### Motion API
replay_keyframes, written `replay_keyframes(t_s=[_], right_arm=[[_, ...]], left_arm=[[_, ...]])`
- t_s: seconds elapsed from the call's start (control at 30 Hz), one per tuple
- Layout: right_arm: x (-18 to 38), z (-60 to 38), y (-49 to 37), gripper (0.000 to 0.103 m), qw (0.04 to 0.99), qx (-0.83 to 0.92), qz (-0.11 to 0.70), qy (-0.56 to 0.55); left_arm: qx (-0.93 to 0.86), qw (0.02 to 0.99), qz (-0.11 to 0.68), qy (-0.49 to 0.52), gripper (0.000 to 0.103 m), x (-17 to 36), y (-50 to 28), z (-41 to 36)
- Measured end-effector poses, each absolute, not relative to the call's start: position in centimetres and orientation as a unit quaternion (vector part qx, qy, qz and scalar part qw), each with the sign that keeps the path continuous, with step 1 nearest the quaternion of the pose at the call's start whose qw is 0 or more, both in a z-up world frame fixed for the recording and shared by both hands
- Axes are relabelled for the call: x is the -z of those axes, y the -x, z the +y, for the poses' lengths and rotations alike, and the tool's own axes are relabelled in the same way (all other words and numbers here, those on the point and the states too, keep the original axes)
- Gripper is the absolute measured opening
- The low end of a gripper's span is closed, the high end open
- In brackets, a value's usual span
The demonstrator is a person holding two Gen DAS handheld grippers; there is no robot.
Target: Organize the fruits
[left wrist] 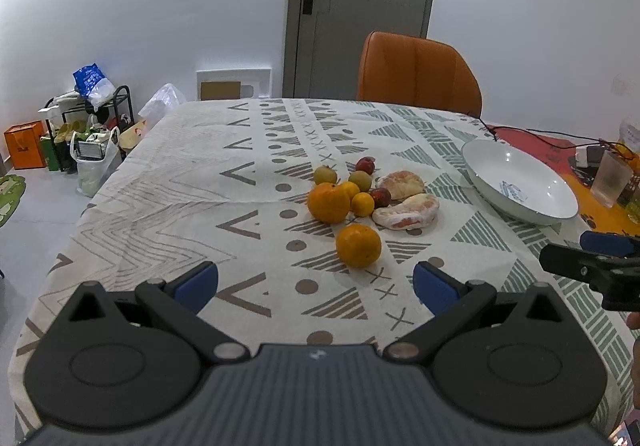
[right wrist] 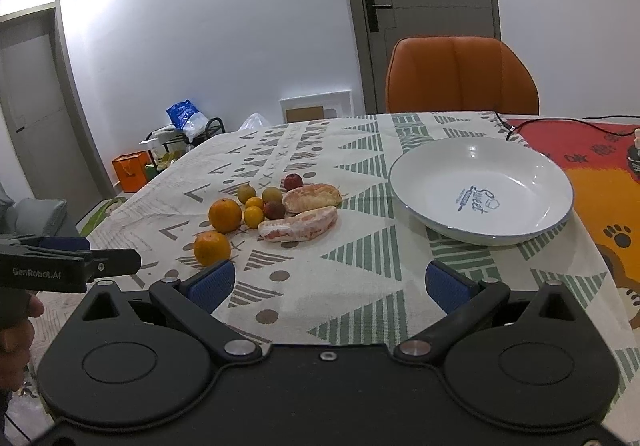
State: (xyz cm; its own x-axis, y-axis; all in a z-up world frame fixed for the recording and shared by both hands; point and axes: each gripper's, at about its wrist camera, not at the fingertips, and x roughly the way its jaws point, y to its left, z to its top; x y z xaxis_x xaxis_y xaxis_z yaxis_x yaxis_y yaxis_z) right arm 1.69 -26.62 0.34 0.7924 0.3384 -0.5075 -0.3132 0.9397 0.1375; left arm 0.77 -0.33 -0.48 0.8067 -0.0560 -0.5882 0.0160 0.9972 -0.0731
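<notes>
You hold both grippers low over the near edge of the bench [left wrist: 160,174], side by side and aimed at the fruit: your left gripper [left wrist: 315,282] has its jaws spread wide with nothing between them, and your right gripper [right wrist: 329,282] is just as wide and just as bare. That open, level stance reads as a set-up for a first pick, each blue pad free to straddle a round fruit. The fruit sits in a loose cluster mid-bench: a near orange [left wrist: 358,245] stands apart, a larger orange [left wrist: 329,202] behind it touches two small yellow citrus [left wrist: 362,203], with two greenish fruits [left wrist: 325,174], two dark red ones [left wrist: 365,165] and two peeled pomelo pieces [left wrist: 406,211] lying pale and pink to the right. The white plate [right wrist: 560,202] waits empty, right of the cluster, likely the place to gather them.
</notes>
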Motion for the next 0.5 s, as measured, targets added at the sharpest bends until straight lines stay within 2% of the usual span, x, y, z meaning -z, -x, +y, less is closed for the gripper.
replay_keyframes(t_s=[0.5], right_arm=[[-0.29, -26.06, -1.03, 0.103, 0.947, -0.169, 0.271, -0.023]], left_arm=[[0.029, 0.947, 0.316, 0.046, 0.103, 0.82, -0.71, 0.34]])
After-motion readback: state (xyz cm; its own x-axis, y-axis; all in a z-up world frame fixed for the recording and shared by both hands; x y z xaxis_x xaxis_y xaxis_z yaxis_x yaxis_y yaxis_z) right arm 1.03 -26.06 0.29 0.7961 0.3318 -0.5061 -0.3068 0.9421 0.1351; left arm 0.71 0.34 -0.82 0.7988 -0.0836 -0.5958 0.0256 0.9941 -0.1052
